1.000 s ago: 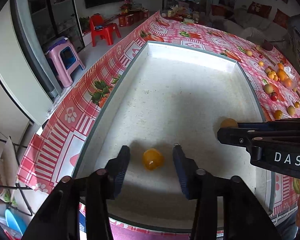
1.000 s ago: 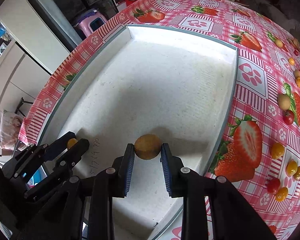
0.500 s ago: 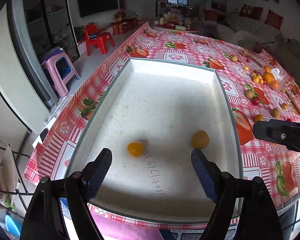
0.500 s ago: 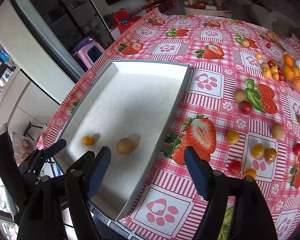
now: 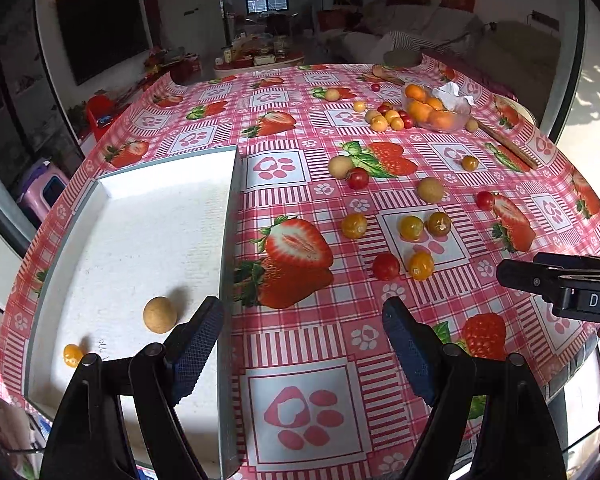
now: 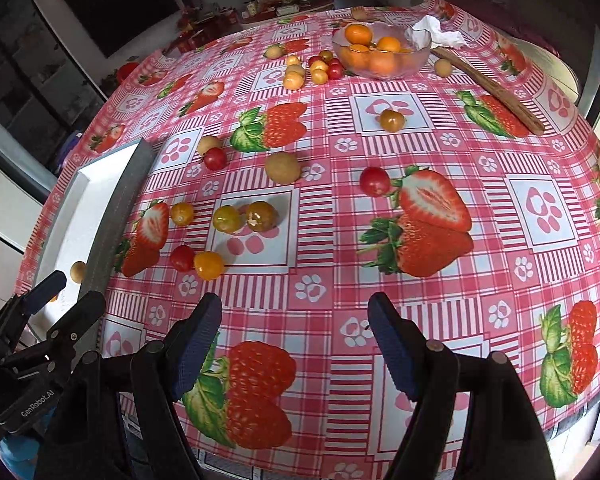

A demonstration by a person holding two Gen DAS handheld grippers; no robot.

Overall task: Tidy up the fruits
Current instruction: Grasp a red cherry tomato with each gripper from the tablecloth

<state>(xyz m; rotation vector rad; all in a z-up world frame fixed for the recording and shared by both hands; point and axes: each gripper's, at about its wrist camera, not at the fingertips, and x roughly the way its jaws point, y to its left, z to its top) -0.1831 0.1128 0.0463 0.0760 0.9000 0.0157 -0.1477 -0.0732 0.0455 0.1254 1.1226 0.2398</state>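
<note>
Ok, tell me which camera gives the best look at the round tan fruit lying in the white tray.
The left wrist view. There the round tan fruit shows whole on the white tray floor, near a small orange fruit. In the right wrist view the tan fruit is tiny at the frame's edge, partly cut off by the tray's grey wall.

Black wall television [image 5: 100, 46], pale sofa [image 5: 412, 28]

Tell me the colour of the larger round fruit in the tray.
Tan-brown round fruit, clearest in the left wrist view.
</note>
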